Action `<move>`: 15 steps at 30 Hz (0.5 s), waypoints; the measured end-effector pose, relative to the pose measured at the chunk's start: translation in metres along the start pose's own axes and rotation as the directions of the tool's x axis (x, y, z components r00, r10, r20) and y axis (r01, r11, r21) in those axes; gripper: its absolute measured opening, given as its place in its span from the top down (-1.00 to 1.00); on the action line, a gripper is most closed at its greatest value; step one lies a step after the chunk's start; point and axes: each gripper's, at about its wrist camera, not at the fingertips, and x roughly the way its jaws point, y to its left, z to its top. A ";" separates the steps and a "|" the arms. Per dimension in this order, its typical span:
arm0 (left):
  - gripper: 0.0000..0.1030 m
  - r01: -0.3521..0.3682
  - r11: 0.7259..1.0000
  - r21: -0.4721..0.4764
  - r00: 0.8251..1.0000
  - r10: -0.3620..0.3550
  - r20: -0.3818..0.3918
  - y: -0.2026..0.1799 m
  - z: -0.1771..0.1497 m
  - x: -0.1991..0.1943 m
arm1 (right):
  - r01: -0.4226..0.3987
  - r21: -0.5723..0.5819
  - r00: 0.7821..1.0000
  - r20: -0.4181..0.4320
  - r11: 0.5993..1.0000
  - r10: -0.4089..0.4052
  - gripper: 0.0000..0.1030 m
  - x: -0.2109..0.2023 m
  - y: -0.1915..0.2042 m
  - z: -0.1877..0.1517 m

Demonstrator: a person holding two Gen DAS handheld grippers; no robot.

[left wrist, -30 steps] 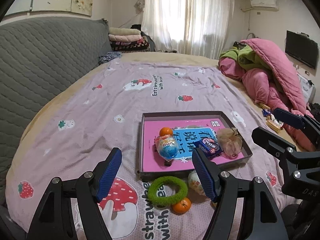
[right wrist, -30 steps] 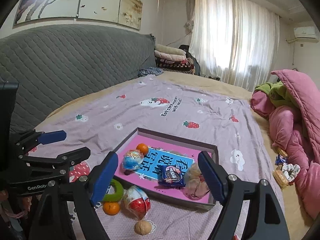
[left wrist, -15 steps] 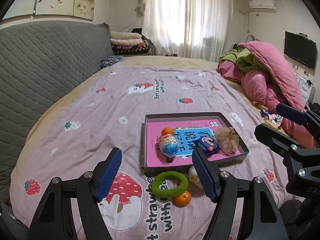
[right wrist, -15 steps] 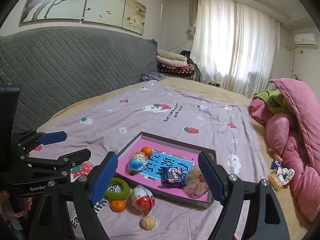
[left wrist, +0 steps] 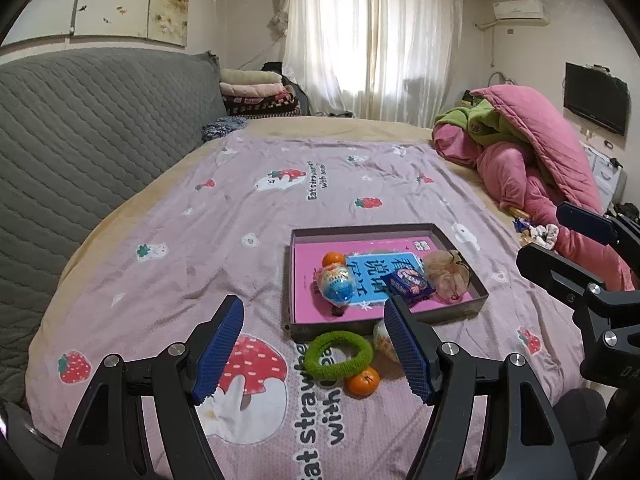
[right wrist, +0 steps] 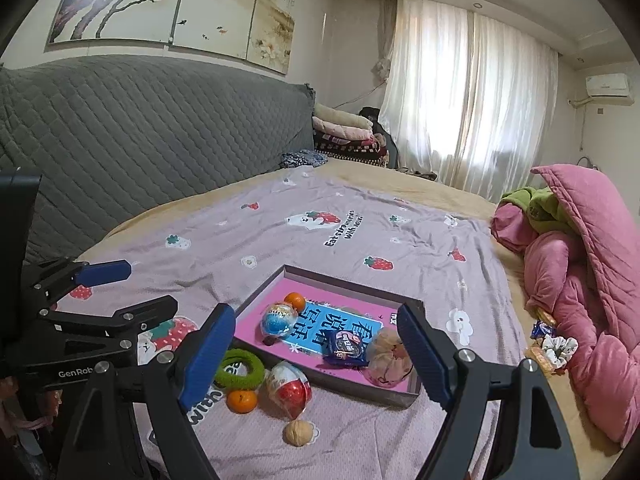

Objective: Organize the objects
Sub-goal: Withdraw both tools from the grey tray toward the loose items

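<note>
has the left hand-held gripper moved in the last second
Yes. The left hand-held gripper has backed away and risen: the tray on the bed sits farther off and more ceiling shows.

**Tray and loose items on the strawberry bedspread**

A shallow grey tray (left wrist: 460,312) lies on the bedspread (left wrist: 240,208). Inside the tray sit a small orange (left wrist: 333,259), a blue surprise egg (left wrist: 336,286), a blue snack packet (left wrist: 407,284) and a mesh pouch (left wrist: 446,276). Just outside the tray's near wall lie a green hair ring (left wrist: 339,354), another orange (left wrist: 363,381) and a second, half-hidden egg (left wrist: 382,338). The left gripper (left wrist: 316,350) hangs wide apart before the tray, empty.
</note>
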 end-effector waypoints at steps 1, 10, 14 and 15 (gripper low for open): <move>-0.44 0.000 1.000 0.004 1.000 0.000 -0.002 -0.001 -0.002 -0.001 | 0.001 0.000 1.000 0.001 1.000 -0.001 -0.60 -0.002 0.000 -0.001; -0.44 -0.006 0.999 0.037 0.999 0.007 -0.039 -0.010 -0.023 0.001 | -0.001 0.022 0.999 -0.037 1.000 0.002 -0.61 -0.002 -0.004 -0.026; -0.44 0.004 0.999 0.047 0.998 -0.001 -0.057 -0.015 -0.034 0.005 | -0.004 0.028 0.998 -0.065 1.000 0.006 -0.61 0.003 -0.003 -0.040; -0.44 0.003 0.999 0.054 0.998 0.000 -0.064 -0.017 -0.038 0.006 | -0.003 0.028 0.998 -0.069 1.000 0.004 -0.60 0.003 -0.004 -0.042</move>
